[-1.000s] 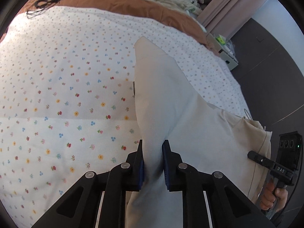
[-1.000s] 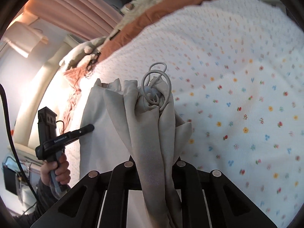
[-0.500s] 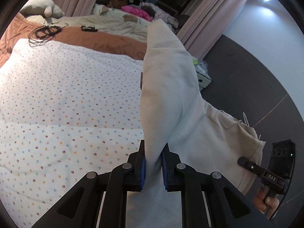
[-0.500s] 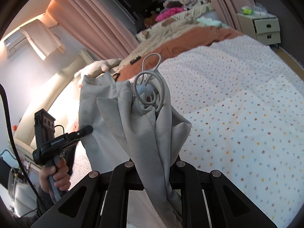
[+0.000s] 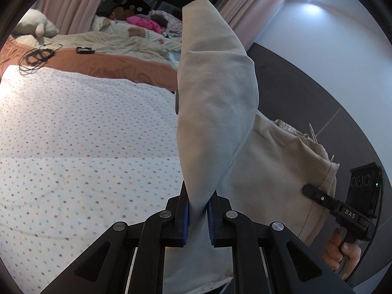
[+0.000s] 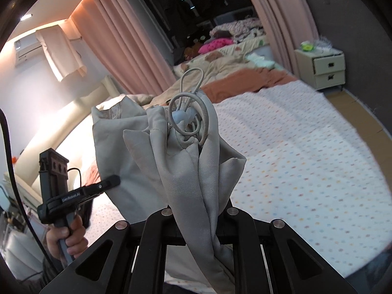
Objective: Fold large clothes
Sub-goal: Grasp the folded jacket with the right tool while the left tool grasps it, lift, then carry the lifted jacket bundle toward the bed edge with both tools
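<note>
Step in hand: lifting. The left gripper (image 5: 198, 214) and right gripper (image 6: 196, 223) each pinch the beige garment (image 5: 220, 112), which hangs between them above the bed (image 5: 85, 132). Next: spread it flat.

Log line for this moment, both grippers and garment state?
left gripper: shut on beige garment | right gripper: shut on drawstring end | garment held up above floral bedspread | fold: not yet begun

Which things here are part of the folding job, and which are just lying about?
In use:
beige garment
left hand-held gripper
right hand-held gripper
dotted bedspread

Lying about:
black cable
plush toy
pink cloth
nightstand
</note>
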A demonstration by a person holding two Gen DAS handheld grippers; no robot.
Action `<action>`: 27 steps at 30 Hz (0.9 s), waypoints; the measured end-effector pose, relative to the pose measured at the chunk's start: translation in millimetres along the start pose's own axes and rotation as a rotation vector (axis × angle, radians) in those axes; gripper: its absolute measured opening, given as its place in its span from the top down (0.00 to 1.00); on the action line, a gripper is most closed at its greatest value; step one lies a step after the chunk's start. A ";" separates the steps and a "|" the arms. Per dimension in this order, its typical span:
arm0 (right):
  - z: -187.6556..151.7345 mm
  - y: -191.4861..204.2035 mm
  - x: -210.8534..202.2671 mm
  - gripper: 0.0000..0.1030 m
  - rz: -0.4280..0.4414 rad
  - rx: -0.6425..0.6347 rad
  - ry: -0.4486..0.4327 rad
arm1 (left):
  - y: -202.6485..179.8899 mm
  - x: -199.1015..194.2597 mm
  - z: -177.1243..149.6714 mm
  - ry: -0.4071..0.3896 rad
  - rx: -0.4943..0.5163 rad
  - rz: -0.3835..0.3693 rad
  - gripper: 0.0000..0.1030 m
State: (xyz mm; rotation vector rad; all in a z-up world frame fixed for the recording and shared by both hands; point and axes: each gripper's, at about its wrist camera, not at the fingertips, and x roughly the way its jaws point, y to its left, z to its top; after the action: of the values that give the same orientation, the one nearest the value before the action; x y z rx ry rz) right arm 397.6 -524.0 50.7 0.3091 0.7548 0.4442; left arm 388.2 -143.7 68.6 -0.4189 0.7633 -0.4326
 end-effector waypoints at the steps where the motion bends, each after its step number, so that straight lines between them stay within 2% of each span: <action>1: 1.2 -2.3 -10.2 0.88 -0.014 -0.004 -0.008 | -8.6 0.6 -2.1 0.002 0.003 -0.014 0.88; 6: 5.7 -17.4 -52.0 0.88 -0.072 -0.022 -0.037 | -50.8 9.0 -12.7 0.024 0.018 -0.070 0.88; 16: 8.6 -56.5 -138.5 0.88 -0.173 -0.015 -0.095 | -145.9 31.2 -30.6 0.072 0.111 -0.166 0.88; 22: 9.8 -79.3 -165.6 0.88 -0.223 -0.004 -0.105 | -184.8 50.4 -41.4 0.104 0.142 -0.199 0.88; 27: 11.1 -106.4 -171.7 0.88 -0.255 0.019 -0.093 | -205.4 79.2 -47.1 0.145 0.152 -0.211 0.88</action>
State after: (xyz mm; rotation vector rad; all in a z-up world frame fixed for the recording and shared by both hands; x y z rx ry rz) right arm 324.3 -701.5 114.2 0.2455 0.6972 0.1806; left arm 359.6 -365.1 97.7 -0.3291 0.8239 -0.7203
